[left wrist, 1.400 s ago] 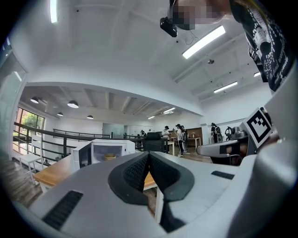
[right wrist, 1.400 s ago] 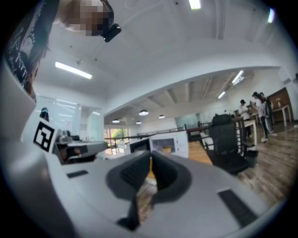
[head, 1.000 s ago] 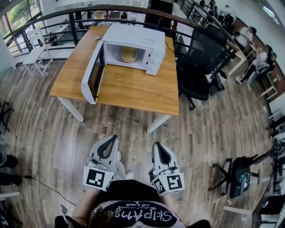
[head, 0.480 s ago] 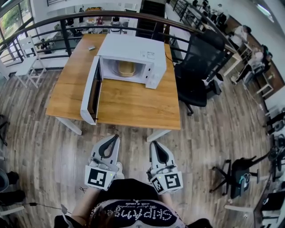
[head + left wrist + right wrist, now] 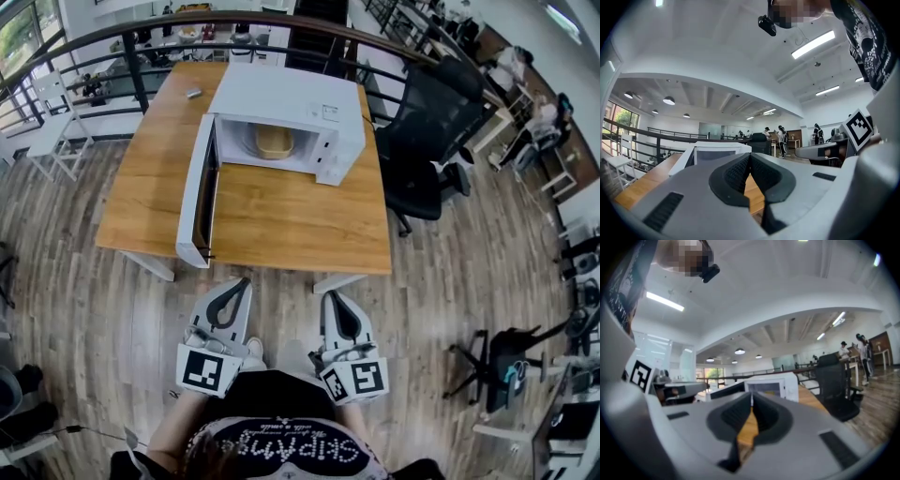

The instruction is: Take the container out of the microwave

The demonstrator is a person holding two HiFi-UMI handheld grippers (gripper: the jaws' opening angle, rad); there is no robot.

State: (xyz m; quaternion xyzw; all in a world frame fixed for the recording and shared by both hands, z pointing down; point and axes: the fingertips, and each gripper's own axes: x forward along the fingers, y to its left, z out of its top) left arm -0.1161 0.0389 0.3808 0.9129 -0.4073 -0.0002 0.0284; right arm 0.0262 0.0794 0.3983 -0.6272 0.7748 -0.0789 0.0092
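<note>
A white microwave (image 5: 286, 117) stands on the wooden table (image 5: 272, 216) with its door (image 5: 199, 192) swung open to the left. Inside it sits a tan container (image 5: 274, 142). My left gripper (image 5: 241, 282) and right gripper (image 5: 330, 298) are held side by side over the floor, just short of the table's near edge, both shut and empty. In the left gripper view the gripper (image 5: 750, 155) points at the microwave (image 5: 717, 152) ahead. The right gripper view shows its gripper (image 5: 752, 394) with tips together below the microwave (image 5: 774, 383).
A black office chair (image 5: 427, 122) stands at the table's right side. A dark railing (image 5: 112, 42) runs behind the table, with a white chair (image 5: 45, 127) at the left. A small object (image 5: 193, 93) lies on the table's far left. Another chair (image 5: 506, 366) stands at the right.
The table and microwave have come nearer to me and lower in the head view. Both grippers travelled forward together and stayed shut.
</note>
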